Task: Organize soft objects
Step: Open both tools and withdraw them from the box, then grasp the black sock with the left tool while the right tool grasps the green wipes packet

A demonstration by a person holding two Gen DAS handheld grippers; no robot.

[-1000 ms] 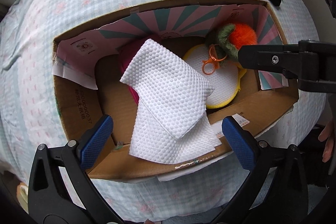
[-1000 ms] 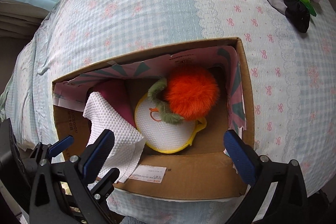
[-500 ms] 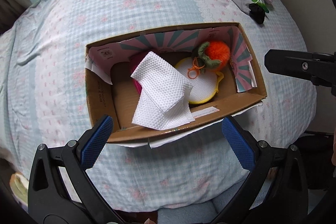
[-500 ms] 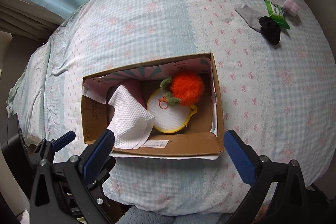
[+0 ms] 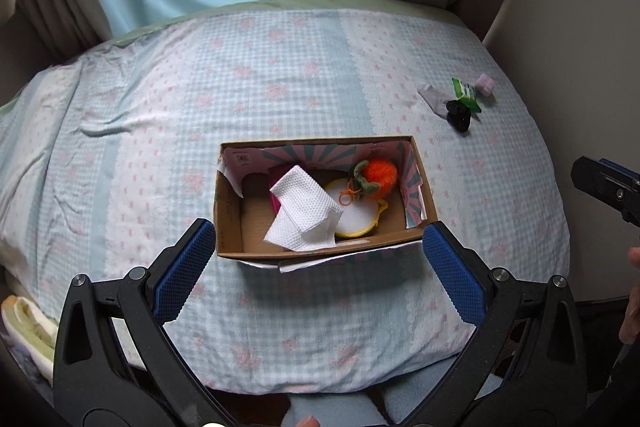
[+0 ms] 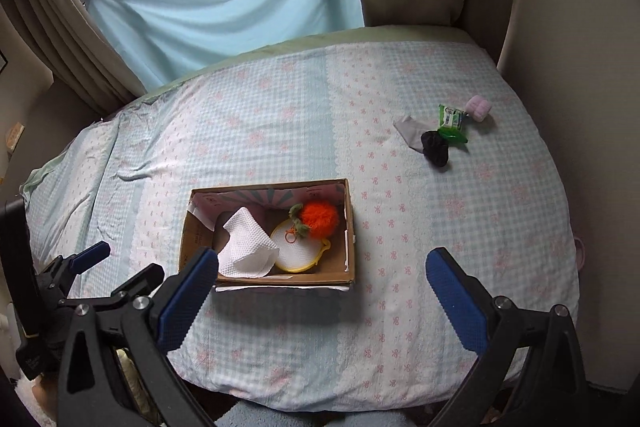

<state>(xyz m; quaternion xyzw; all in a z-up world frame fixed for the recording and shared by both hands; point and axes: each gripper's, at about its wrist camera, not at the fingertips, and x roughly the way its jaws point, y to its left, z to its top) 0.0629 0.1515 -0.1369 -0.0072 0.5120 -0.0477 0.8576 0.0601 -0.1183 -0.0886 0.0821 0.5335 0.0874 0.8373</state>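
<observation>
Both sets of jaws spread wide, empty: left gripper above the near edge of the cardboard box, right gripper over the checked bedspread. Inside the box: white textured cloth, yellow-rimmed pouch, orange pom-pom (resting on the pouch). Well apart, toward the far right: black scrunchie, grey cloth, green packet, pink item.

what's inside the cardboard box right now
In the box: a white cloth draped over something pink, a round yellow-rimmed pad, and an orange pompom. What the cloth covers is hidden.
</observation>
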